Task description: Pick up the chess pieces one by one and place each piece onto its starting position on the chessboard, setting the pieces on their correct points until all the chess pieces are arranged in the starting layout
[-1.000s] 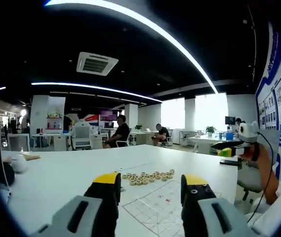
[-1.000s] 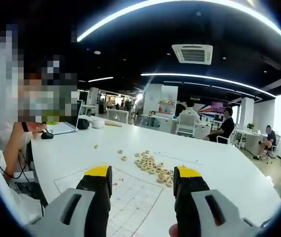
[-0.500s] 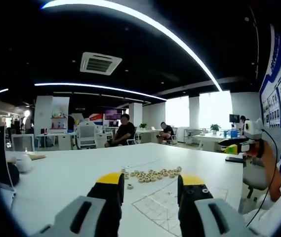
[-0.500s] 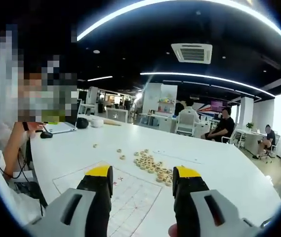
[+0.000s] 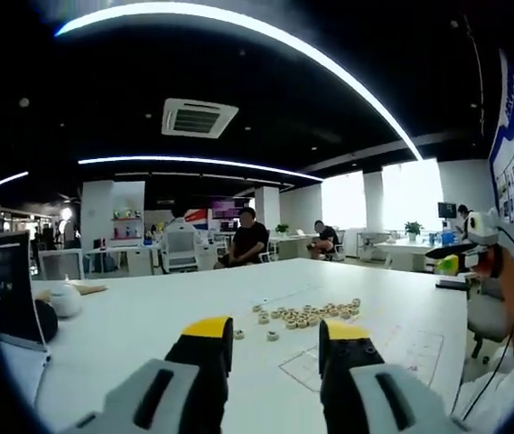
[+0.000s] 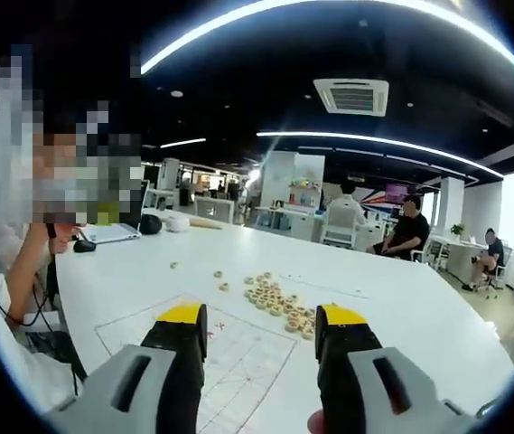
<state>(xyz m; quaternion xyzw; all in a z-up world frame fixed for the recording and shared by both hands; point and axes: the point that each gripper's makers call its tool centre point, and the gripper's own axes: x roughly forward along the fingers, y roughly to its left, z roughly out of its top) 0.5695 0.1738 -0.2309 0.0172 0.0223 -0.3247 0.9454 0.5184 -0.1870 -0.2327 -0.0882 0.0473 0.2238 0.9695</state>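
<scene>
Jaws on both grippers stand apart, yellow tips up, nothing between them. Left gripper [image 5: 270, 336] and right gripper [image 6: 261, 324] hang above the white table [image 5: 130, 316], clear of it.

Chess pieces [image 5: 306, 316]: small round pale discs, bunched in a loose row on the table. In the left gripper view the row sits at about 1 o'clock from the jaw gap, with two strays [image 5: 273, 335] nearer the jaws at 12 o'clock. In the right gripper view the same cluster [image 6: 275, 303] sits at 12 o'clock, just past the tips, with a few loose discs [image 6: 220, 275] trailing to 11 o'clock and one [image 6: 175, 267] well apart at 10 o'clock.

Chessboard [image 6: 238, 362]: thin white sheet with a printed grid, flat on the table. It lies under the right gripper's jaws, no pieces on the visible grid. In the left gripper view its corner [image 5: 410, 348] shows at 3 o'clock from the jaws, pieces just beyond its far edge.

Farther out, right gripper view: laptop [image 6: 116, 233] and a dark mouse [image 6: 85, 245] at 10 o'clock, near a seated person's arm [image 6: 22, 271]. Left gripper view: monitor [image 5: 8, 289] at 9 o'clock; another person's arm holding a gripper [image 5: 473, 258] at 3 o'clock.
</scene>
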